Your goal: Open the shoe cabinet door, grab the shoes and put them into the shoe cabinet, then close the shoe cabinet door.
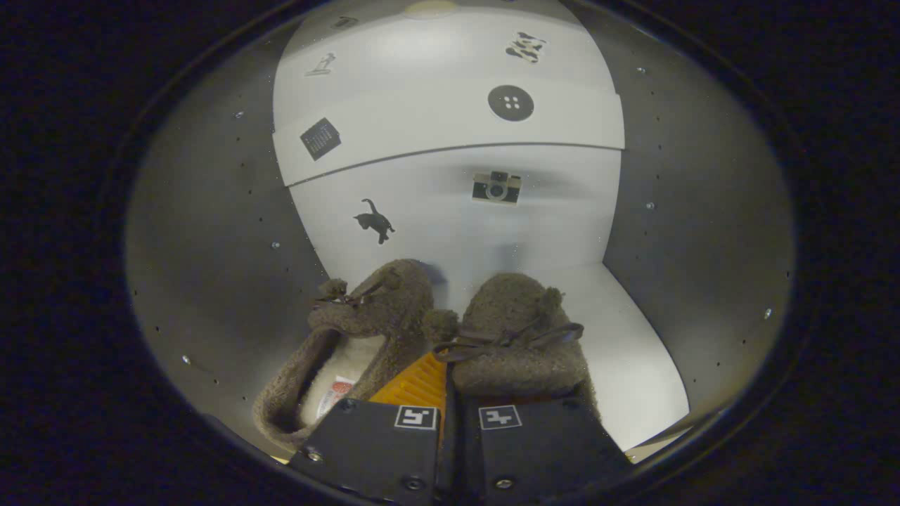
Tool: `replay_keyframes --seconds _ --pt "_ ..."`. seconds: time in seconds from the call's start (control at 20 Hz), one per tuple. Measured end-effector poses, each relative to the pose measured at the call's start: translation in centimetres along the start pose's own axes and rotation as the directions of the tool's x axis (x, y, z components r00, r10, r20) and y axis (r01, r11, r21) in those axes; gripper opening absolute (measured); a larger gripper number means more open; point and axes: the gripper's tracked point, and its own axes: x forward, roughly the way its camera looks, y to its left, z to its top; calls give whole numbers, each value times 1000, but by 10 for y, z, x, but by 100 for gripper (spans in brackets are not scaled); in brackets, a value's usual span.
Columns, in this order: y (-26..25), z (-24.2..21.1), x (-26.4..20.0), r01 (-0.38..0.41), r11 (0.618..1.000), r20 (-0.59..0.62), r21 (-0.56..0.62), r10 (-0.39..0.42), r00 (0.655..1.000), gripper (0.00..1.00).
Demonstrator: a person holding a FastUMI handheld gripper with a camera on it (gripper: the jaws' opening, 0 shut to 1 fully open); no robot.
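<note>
Home shoe cabinet interior (450, 211), stickered white panels, fuzzy slippers (436, 330)

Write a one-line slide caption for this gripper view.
Gripper shut on the adjoining sides of two fuzzy brown slippers, holding them inside the white shoe cabinet.

The gripper (444, 393) points forward into the view, its fingers (419, 383) drawn nearly together.

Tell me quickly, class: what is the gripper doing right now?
Gripper: fingers nearly together, pinching the inner edges of the two fuzzy brown slippers inside the shoe cabinet; holding the pair.
</note>
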Motion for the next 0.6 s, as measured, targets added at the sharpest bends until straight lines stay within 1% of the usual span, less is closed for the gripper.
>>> replay_keyframes --seconds 0.15,0.25,0.35,0.45,0.6 --pt "-1 -1 -3 19 1000 -11 -7 -19 1000 12" --pt "0 1 -9 19 1000 5 -2 -19 1000 15" --pt "4 1 -18 11 1000 18 -25 -11 1000 18" --pt "10 -1 -29 -1 999 38 -48 3 999 32" --pt "8 5 -50 36 995 124 -92 -25 992 53"
